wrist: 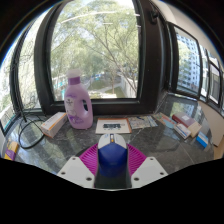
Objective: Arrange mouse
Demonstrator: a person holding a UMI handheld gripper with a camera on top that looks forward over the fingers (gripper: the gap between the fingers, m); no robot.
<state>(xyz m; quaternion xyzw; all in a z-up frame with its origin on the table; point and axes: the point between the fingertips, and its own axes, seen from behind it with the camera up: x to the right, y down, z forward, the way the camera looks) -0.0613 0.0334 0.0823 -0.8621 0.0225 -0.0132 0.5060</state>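
A blue computer mouse (111, 156) sits between my two fingers, its light-coloured front end pointing forward. Both pink pads (91, 158) press against its sides. My gripper (111, 160) is shut on the mouse and holds it above the grey table (70, 140).
A pink bottle (77, 102) stands ahead to the left by the window. A beige box (52, 123) lies further left with a black cable (25, 140). A white card (111, 126) lies just ahead. Small items (183, 125) are scattered on the right.
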